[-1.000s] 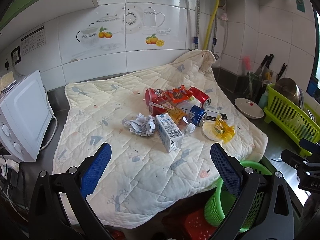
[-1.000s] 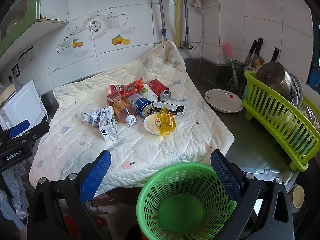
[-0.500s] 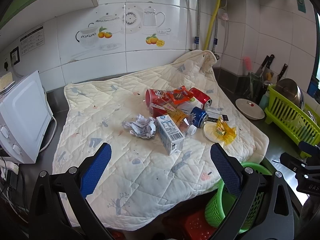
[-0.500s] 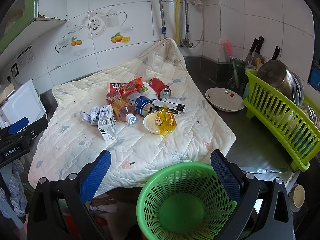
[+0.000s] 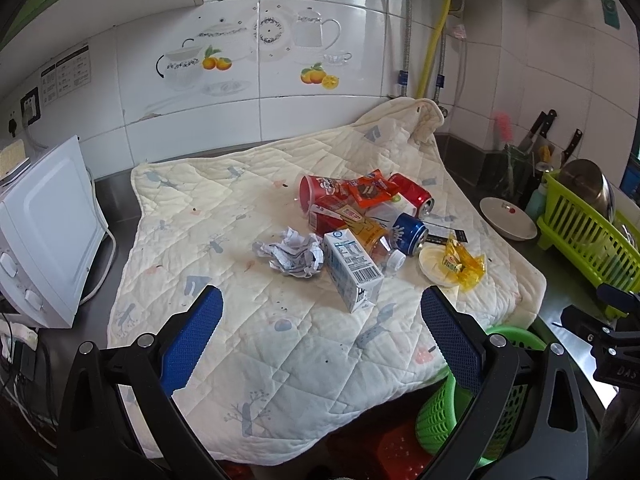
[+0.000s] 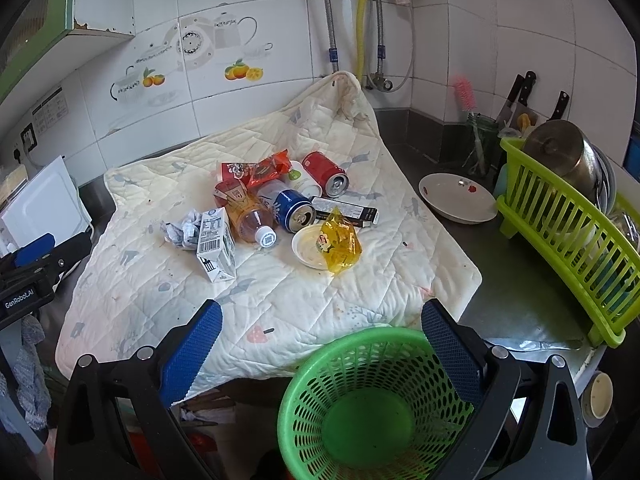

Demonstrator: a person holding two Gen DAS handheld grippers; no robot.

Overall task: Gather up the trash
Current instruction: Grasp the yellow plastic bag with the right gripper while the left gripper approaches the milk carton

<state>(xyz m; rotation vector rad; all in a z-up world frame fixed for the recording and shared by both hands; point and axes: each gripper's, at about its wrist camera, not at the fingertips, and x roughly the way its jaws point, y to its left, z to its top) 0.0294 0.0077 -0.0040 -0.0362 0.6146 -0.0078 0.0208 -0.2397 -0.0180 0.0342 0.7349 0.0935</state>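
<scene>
Left gripper (image 5: 320,320): jaws spread wide, nothing between the blue pads (image 5: 192,340), held above the near part of the quilted cloth (image 5: 240,200). Right gripper (image 6: 320,332): likewise spread and empty, positioned over the green basket (image 6: 360,368), which sits below the cloth's near edge — its interior shows no contents.

Trash lies clustered near the middle of the cloth, well apart from both grippers. Nearest the left gripper is a white milk carton (image 5: 352,270) on its side, with a crumpled paper ball (image 5: 294,254) touching its left side. Behind the carton lies a clear plastic bottle (image 5: 376,240) with orange liquid and a white cap, and beside it a blue can (image 5: 410,230). A red can (image 5: 412,198) lies further back, next to a red cup (image 5: 316,194) tipped on its side and an orange snack wrapper (image 5: 370,190) draped over the pile. To the right, a yellow wrapper (image 5: 460,264) rests on a small white dish (image 5: 434,270); a black flat packet (image 6: 348,210) lies just behind it.

Periphery — a white appliance (image 5: 44,232) left of the cloth, a white bowl (image 6: 456,198) and a lime dish rack (image 6: 568,248) on the counter to the right.
</scene>
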